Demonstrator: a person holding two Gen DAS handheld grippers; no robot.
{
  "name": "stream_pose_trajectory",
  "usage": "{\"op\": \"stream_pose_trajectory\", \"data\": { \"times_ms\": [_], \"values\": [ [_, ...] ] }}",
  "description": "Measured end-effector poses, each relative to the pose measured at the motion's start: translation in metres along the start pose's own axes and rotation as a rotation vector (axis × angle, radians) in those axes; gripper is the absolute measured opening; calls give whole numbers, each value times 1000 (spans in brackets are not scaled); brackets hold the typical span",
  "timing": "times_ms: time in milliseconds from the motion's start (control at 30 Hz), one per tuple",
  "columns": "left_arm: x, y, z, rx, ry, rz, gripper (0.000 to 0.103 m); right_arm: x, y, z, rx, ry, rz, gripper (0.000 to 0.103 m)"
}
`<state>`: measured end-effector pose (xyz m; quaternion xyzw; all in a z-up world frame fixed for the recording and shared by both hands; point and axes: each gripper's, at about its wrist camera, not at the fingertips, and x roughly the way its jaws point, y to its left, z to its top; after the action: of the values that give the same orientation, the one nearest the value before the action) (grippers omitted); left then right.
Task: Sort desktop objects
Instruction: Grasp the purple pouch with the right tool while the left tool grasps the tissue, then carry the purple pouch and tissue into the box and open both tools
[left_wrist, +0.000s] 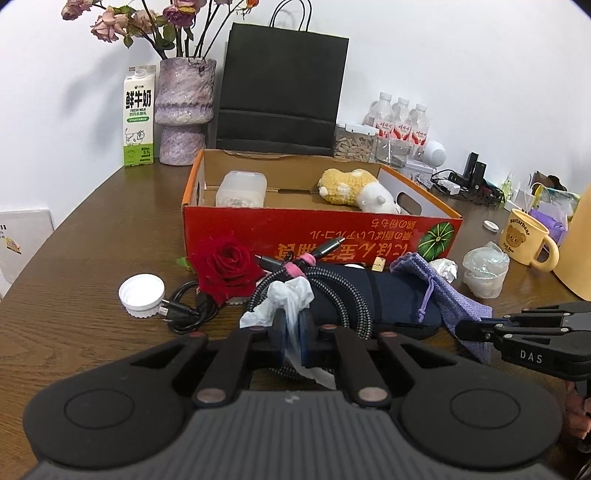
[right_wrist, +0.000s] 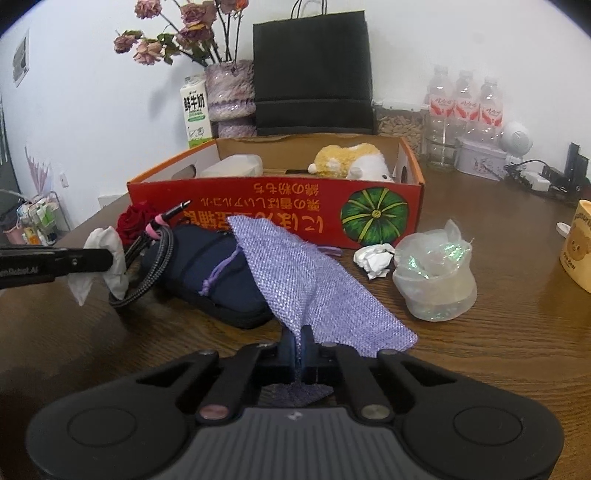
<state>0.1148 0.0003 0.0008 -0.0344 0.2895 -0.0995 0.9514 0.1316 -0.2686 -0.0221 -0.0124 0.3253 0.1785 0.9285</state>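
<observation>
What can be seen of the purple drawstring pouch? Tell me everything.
The purple drawstring pouch is a flat lavender bag of coarse, slightly glittery weave. Its purple cord dangles over the dark navy case it leans against. The right gripper is shut on one lower corner, lifting it tilted in front of the red cardboard box.

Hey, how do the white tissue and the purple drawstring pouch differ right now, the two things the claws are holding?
The white tissue is crumpled, thin and plain; the purple drawstring pouch is a flat woven fabric with a cord. The tissue is much smaller than the pouch. The left claw pinches the tissue above the braided cable; the right claw pinches the pouch's edge, and its far part drapes over the dark blue case. Both are soft, limp and gripped.
</observation>
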Motion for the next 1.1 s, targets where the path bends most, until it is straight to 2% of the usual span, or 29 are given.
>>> {"op": "stream_pose_trajectory", "data": {
  "times_ms": [267, 600, 800, 1100],
  "values": [
    [-10, -4, 8, 11, -41, 1, 8, -20, 5, 11, -31, -86, -2, 1],
    [-16, -20, 43, 39, -150, -11, 8, -41, 13, 57, -86, -273, -37, 1],
    [-11, -28, 71, 46, -220, -4, 8, -34, 16, 91, -97, -360, -59, 1],
    [8, -26, 112, 11, -305, 18, 8, -6, 18, 132, -56, -413, -65, 1]
  ]
}}
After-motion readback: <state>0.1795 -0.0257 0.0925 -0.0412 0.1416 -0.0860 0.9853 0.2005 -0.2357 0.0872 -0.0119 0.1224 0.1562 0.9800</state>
